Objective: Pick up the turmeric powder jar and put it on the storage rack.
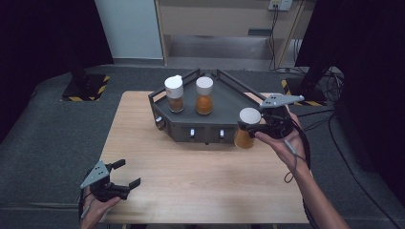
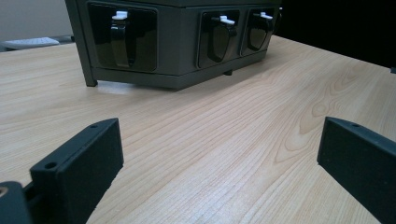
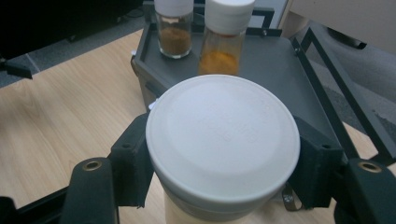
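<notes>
**Spice jar held at rack's front right corner**

Wooden table (image 1: pixel 191 167) carries a dark rack (image 1: pixel 229 102). Right gripper (image 1: pixel 251 126) clamps an upright, white-capped jar of orange powder (image 1: pixel 247 129), long axis vertical. Left gripper (image 1: pixel 125 172) spread, empty.

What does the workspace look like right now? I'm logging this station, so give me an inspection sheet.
Surface: wooden table, bare in front.
Job's things: dark rack carrying two white-capped spice jars; third jar at the rack's front right corner.
Clutter: nothing seen.
Grippers: right gripper shut on the third jar's cap; left gripper open, holding nothing, near the table's front left.
Cables: one trails from the right gripper; more on the floor behind.
Surroundings: grey carpet, hazard-striped stand bases.
</notes>
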